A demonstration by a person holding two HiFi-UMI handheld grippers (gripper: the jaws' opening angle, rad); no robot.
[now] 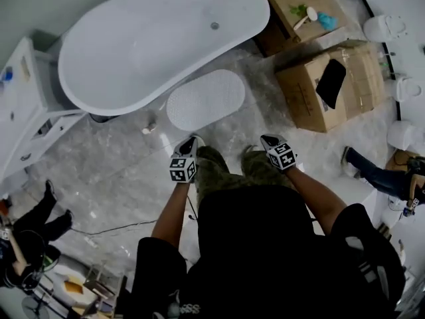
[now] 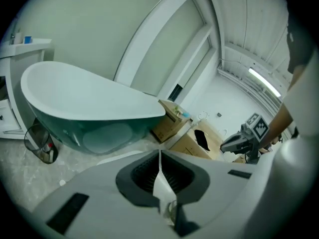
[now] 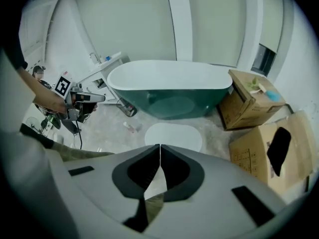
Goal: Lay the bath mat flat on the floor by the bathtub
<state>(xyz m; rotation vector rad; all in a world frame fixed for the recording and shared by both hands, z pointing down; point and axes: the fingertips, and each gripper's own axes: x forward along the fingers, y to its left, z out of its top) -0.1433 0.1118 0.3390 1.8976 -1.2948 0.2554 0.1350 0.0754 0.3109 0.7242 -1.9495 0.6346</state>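
The white oval bath mat (image 1: 205,99) lies flat on the marble floor beside the white bathtub (image 1: 159,42). From the right gripper view the bath mat (image 3: 173,136) shows below the bathtub (image 3: 169,86). My left gripper (image 1: 192,144) and right gripper (image 1: 267,141) hang raised in front of the person, short of the mat and apart from it. Both are shut with nothing between the jaws. In the left gripper view the jaws meet at the left gripper (image 2: 160,156), with the bathtub (image 2: 84,98) ahead; the right gripper (image 3: 159,151) shows its jaws together too.
Cardboard boxes (image 1: 332,85) stand right of the mat, one more (image 1: 295,8) by the tub's end. A white cabinet (image 1: 26,105) is at the left. A small bin (image 2: 42,143) sits under the tub. Another person's legs (image 1: 372,171) are at the right, someone else (image 1: 30,231) at lower left.
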